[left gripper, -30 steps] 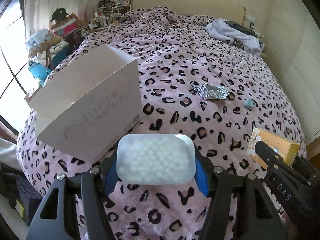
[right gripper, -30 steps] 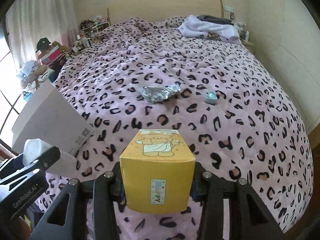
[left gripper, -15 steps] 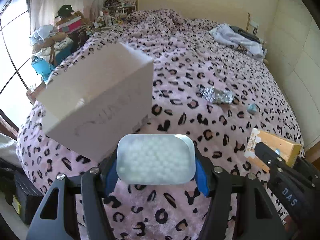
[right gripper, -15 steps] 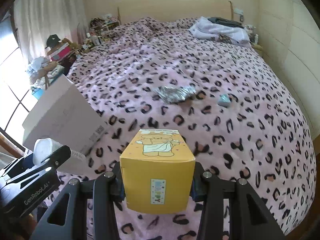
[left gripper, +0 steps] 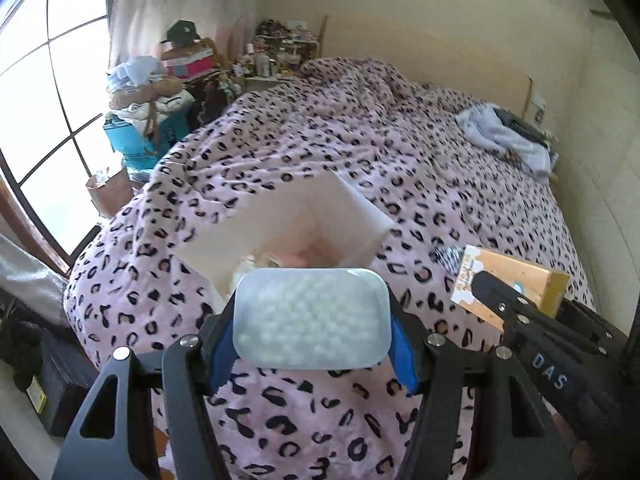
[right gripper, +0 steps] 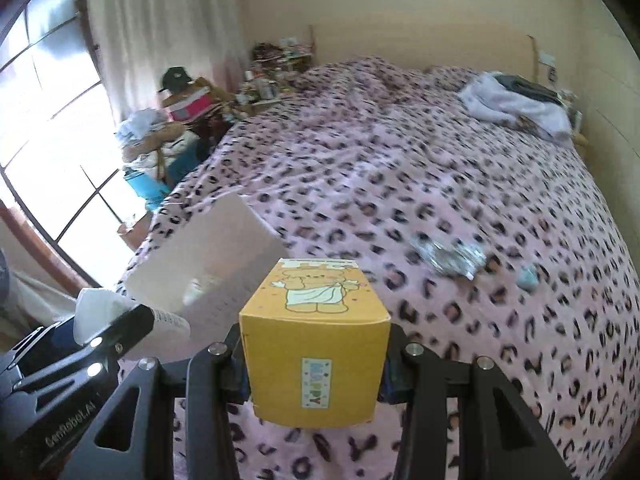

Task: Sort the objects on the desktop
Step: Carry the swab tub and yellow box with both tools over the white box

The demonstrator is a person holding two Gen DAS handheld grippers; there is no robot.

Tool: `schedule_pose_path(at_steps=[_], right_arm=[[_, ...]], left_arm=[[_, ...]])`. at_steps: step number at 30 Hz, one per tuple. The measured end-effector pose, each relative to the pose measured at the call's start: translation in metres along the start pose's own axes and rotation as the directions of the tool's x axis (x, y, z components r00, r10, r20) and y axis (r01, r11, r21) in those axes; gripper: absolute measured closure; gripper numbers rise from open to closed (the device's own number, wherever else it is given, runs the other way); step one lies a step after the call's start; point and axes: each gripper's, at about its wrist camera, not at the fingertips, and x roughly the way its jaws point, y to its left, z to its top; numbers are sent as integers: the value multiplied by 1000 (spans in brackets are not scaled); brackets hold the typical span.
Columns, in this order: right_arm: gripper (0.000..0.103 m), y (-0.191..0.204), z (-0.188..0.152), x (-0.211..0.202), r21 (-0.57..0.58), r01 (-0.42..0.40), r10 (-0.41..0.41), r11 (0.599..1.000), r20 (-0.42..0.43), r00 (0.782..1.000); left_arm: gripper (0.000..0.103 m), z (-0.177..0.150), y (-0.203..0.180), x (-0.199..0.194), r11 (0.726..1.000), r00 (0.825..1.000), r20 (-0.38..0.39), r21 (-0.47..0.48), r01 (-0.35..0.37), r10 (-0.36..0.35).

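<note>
Right up at the lens on the left wrist view, the left gripper [left gripper: 312, 320] is clamped on a translucent case of white beads [left gripper: 312, 318], blue pads pressed to both short ends, the case held level above the bedspread. Over on the right wrist view, the right gripper [right gripper: 314, 364] has its fingers tight against the sides of a yellow carton [right gripper: 314, 340] (cartoon bear on top, a small "HAPPY" label facing the camera), carried clear of the bed. Each tool shows in the other's corner: the carton at the right edge of the left view, the bead case low on the left of the right view.

Just beyond the bead case sits the white box [left gripper: 288, 224], open side up, resting on the pink leopard-print bedspread [right gripper: 440, 184]; something pale and pinkish lies inside, though blur makes it hard to say what. The case hangs at the box's near rim.

Further out on the bedspread, a crumpled foil wrapper [right gripper: 448, 258] and just beside it a small pale blue object [right gripper: 527, 276]. Far end now: a heap of white clothing [right gripper: 516, 106] by the headboard, and a cluttered side table [right gripper: 276, 68] near the window.
</note>
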Motion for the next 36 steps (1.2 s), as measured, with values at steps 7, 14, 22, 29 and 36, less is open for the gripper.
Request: schedule_pose_path(at_steps=[7, 14, 22, 29, 36], right_arm=[[58, 42, 30, 11, -44, -68, 68, 997, 0, 998], [58, 72, 49, 36, -62, -134, 132, 989, -48, 990], [58, 92, 58, 74, -73, -148, 139, 986, -119, 983], [58, 92, 53, 110, -71, -146, 130, 987, -192, 973], [58, 90, 56, 129, -49, -162, 147, 986, -220, 964]], left_arm=[[39, 19, 36, -7, 998, 999, 16, -50, -30, 30], [39, 30, 60, -1, 996, 999, 10, -82, -45, 46], [39, 35, 68, 25, 995, 999, -33, -102, -18, 14], [39, 32, 68, 55, 995, 998, -61, -102, -15, 9], [39, 37, 64, 64, 996, 998, -47, -83, -32, 28]])
